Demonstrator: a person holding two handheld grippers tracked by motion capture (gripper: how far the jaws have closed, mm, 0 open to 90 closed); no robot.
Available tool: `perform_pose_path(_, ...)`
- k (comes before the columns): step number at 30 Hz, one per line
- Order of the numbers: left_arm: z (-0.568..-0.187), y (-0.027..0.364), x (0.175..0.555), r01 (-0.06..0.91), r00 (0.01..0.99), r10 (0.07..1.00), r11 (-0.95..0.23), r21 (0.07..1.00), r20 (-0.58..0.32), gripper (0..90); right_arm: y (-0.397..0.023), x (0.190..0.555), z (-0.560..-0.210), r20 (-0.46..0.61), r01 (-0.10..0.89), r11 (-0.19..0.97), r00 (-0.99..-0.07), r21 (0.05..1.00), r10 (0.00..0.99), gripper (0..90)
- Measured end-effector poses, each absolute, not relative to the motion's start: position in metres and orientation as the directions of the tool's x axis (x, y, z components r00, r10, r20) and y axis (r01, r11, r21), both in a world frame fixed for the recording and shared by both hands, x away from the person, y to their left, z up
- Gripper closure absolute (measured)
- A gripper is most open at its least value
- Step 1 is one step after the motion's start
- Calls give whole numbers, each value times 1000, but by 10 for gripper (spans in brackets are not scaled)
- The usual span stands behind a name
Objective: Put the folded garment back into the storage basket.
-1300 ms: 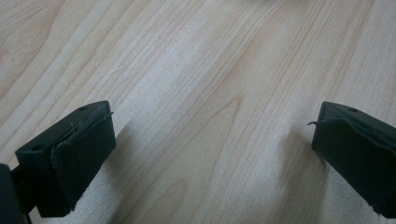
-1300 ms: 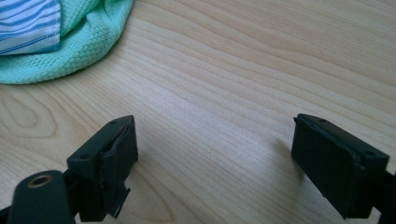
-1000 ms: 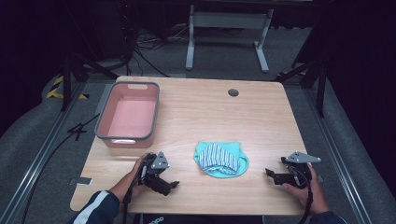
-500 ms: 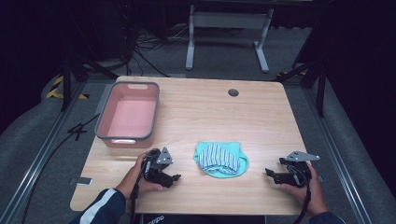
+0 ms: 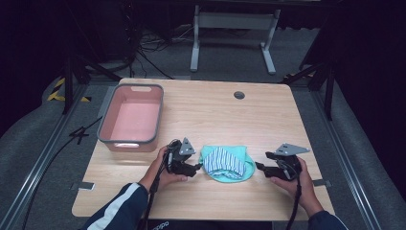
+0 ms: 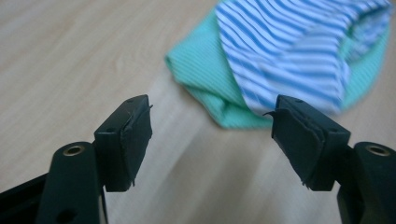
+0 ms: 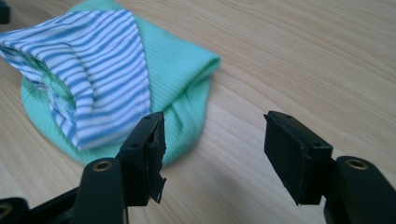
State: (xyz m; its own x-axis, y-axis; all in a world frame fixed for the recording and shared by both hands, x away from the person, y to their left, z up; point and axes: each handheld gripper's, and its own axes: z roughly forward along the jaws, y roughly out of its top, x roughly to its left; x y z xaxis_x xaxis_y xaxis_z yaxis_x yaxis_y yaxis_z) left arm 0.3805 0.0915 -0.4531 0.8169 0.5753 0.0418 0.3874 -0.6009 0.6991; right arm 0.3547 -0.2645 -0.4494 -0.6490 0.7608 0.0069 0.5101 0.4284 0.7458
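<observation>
While your left gripper (image 5: 195,168) and right gripper (image 5: 259,166) gape wide, the striped cloth (image 5: 226,163) lies between them.

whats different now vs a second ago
The left tool slid right along the table, closing in on the green and striped cloth bundle; its jaws stand open just short of the cloth. The right tool, open, the bundle and the pink bin stayed put.

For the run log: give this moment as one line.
left gripper open, at cloth | right gripper open, near it | bin empty
</observation>
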Motion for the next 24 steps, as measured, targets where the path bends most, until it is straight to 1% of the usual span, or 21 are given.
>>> perform_pose_path(4, -457, 85, 395, 418, 800, 600, -567, 710, 9, 292, -244, 369, -452, 9, 508, 447, -667, 736, 745, 416)
perform_pose_path(8, -468, 73, 408, 448, 798, 602, -562, 695, -27, 280, -232, 377, -456, 17, 522, 449, -665, 725, 747, 417)
perform_pose_path(11, -473, 69, 410, 449, 805, 593, -570, 689, -34, 267, -226, 382, -460, 7, 529, 461, -662, 713, 750, 419)
perform_pose_path(12, -475, 67, 410, 441, 811, 585, -584, 682, -23, 267, -224, 383, -462, 10, 533, 463, -663, 708, 749, 418)
perform_pose_path(14, -477, 65, 410, 447, 808, 589, -580, 681, -28, 257, -218, 386, -468, 13, 549, 478, -665, 686, 746, 411)
perform_pose_path(16, -480, 65, 410, 455, 804, 593, -566, 687, -44, 257, -215, 387, -472, -8, 550, 492, -662, 675, 750, 396)
perform_pose_path(18, -481, 66, 410, 456, 800, 598, -558, 693, -45, 241, -217, 387, -473, 8, 571, 465, -638, 677, 770, 346)
perform_pose_path(20, -482, 66, 409, 469, 787, 616, -544, 696, -48, 222, -220, 388, -475, 35, 588, 442, -626, 678, 779, 336)
perform_pose_path(22, -481, 66, 408, 472, 782, 622, -547, 691, -43, 221, -220, 386, -475, 29, 579, 448, -633, 681, 773, 383)
perform_pose_path(24, -480, 65, 408, 473, 782, 622, -553, 686, -37, 223, -218, 383, -474, 31, 575, 458, -645, 678, 763, 484)
